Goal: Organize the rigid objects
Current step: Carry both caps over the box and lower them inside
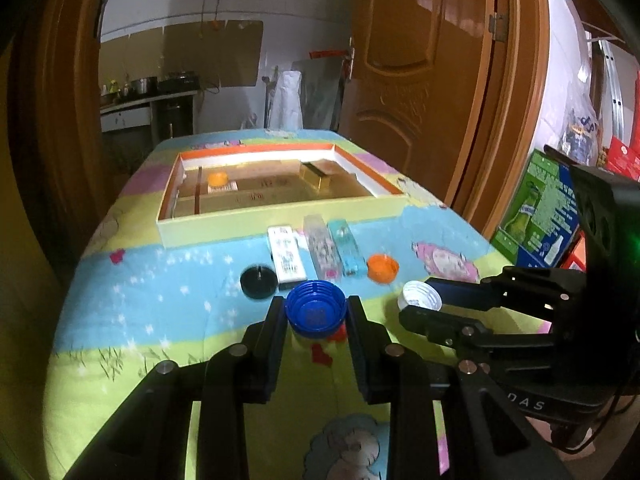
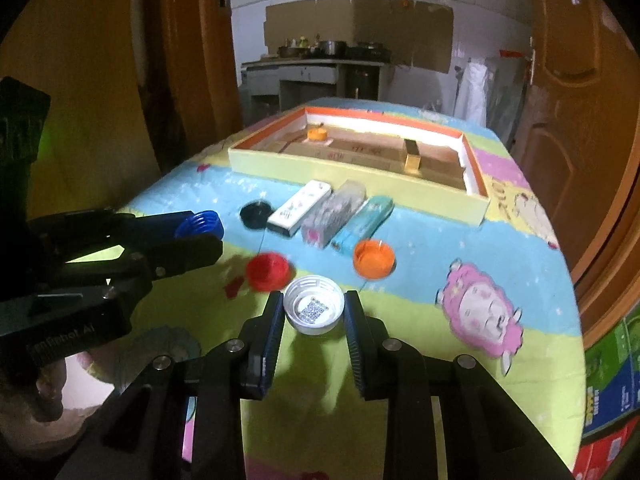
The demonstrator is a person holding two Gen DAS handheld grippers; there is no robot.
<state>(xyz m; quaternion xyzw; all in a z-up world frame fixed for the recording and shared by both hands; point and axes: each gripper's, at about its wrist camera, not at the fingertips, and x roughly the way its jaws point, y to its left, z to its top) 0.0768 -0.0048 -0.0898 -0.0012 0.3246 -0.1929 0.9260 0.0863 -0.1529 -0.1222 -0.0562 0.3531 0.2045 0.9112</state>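
My left gripper (image 1: 316, 312) is shut on a blue bottle cap (image 1: 315, 309), held above the patterned tablecloth; in the right wrist view that same gripper (image 2: 204, 228) shows at the left with the blue cap (image 2: 200, 223). My right gripper (image 2: 314, 312) is shut on a white cap (image 2: 314, 309), its hollow side up; the left wrist view shows it at the right (image 1: 420, 300). On the cloth lie a red cap (image 2: 267, 270), an orange cap (image 2: 374, 258), a black cap (image 2: 254, 214), a white box (image 2: 299, 208), a clear box (image 2: 334, 216) and a light-blue box (image 2: 362, 228).
A shallow orange-rimmed cardboard tray (image 2: 352, 172) sits at the far side of the table, holding an orange cap (image 2: 317, 133) and a gold box (image 2: 412, 156). A wooden door (image 1: 424, 60) stands on the right. Green and blue cartons (image 1: 540, 212) stand beside the table.
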